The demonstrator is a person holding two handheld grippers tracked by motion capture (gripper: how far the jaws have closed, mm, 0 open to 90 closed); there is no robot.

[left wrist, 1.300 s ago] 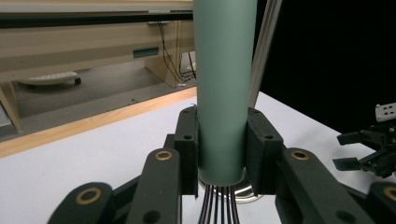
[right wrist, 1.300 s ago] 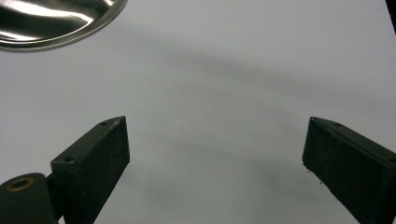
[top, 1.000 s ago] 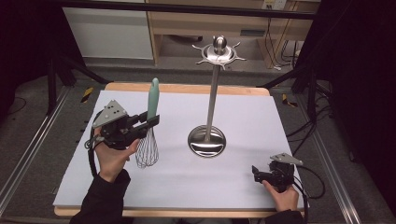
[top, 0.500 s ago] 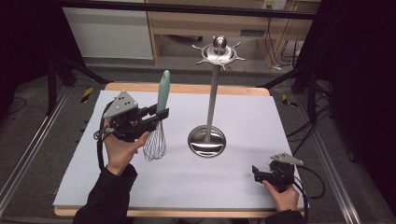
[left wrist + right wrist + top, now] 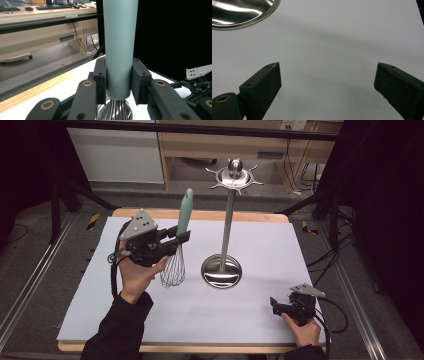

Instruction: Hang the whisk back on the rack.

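1. In the high view the left tool [image 5: 184, 238], left of centre of the frame, grips the whisk [image 5: 176, 251] by its pale green handle, with the wire head hanging above the white surface [image 5: 260, 320].
2. The left gripper view shows what the high view cannot: both black pads [image 5: 100, 80] pressed flat against the lower part of the handle [image 5: 119, 50], with the wires [image 5: 116, 110] fanning out just below them at the bottom centre.
3. The right gripper view shows the right tool [image 5: 327, 80] with jaws wide apart and only bare surface between them; the high view places it at the lower right of the frame [image 5: 274, 306].
4. The steel stand [image 5: 222, 270] sits centre frame, its round dish-shaped base bare, just right of the whisk's wire head.
5. The whisk's long axis runs near upright, handle tip pointing up and tilted slightly right, wires down.
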